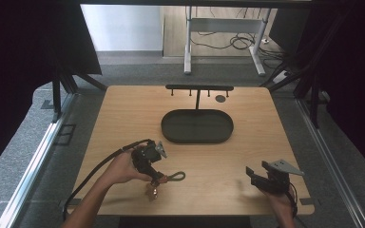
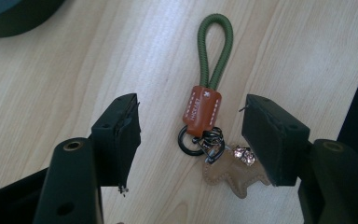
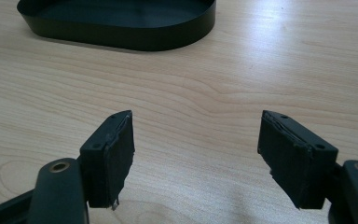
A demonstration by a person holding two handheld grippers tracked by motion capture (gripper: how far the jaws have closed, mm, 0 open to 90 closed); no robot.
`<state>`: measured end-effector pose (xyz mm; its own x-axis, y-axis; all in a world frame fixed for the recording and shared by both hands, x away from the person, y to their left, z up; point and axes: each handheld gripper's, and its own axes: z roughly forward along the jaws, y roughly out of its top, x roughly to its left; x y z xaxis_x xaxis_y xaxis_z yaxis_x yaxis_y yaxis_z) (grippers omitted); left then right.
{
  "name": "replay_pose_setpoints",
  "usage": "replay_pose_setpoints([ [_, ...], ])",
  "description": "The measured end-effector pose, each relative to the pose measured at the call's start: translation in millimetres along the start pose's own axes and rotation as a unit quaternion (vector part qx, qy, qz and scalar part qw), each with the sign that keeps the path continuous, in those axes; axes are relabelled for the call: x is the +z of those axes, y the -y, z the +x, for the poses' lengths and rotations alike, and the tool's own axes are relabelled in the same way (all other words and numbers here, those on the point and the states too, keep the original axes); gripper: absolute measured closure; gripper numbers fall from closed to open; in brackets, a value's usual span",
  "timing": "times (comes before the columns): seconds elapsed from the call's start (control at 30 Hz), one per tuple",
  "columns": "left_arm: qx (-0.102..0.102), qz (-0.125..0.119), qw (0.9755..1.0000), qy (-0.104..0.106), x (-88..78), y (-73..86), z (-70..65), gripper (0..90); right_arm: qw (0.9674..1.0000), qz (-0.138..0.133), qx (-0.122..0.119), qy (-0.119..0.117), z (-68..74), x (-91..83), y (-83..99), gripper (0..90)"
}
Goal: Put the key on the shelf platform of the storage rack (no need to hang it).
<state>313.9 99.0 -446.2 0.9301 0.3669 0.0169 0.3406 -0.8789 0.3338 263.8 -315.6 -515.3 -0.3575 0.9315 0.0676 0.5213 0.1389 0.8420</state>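
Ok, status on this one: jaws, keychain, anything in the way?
Left gripper open, straddling keychain flat on table. Right gripper open, empty. Nothing in the way.

Bare tabletop (image 1: 247, 152) between both tools; black tray (image 1: 197, 126) and peg rack (image 1: 198, 88) farther back.

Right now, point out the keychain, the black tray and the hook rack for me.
keychain (image 2: 203, 107): left gripper view, on its orange leather tab.
black tray (image 1: 197, 138): high view, on its near rim.
hook rack (image 1: 199, 87): high view, on its top bar.
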Motion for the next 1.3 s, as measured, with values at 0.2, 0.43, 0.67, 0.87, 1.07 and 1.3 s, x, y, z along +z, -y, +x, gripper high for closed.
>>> replay_pose_setpoints([
  [0.2,0.01,0.01,0.9998,0.011,9.8,-3.9,-0.9,39.1,1.0,0.003,-0.001,0.0,-0.2,0.6,0.5,27.9],
  [0.43,0.016,0.024,0.9994,0.019,21.0,-6.5,-3.5,41.7,1.0,0.007,-0.001,0.0,0.6,2.3,1.3,28.0],
  [0.67,0.021,0.042,0.9986,0.023,30.3,-8.4,-3.0,44.3,1.0,0.008,-0.002,0.0,1.3,2.8,1.7,28.0],
  [0.87,0.025,0.06,0.9975,0.027,38.9,-9.5,-4.4,44.6,0.9999,0.011,-0.004,0.0,1.3,4.2,2.3,28.0],
  [1.07,0.032,0.079,0.996,0.025,49.3,-10.8,-4.8,46.3,0.9999,0.013,-0.006,0.0,1.7,4.7,2.7,28.1],
  [1.3,0.036,0.085,0.9953,0.029,54.5,-11.7,-4.2,48.0,0.9999,0.014,-0.005,0.001,2.0,5.4,3.0,28.2],
])
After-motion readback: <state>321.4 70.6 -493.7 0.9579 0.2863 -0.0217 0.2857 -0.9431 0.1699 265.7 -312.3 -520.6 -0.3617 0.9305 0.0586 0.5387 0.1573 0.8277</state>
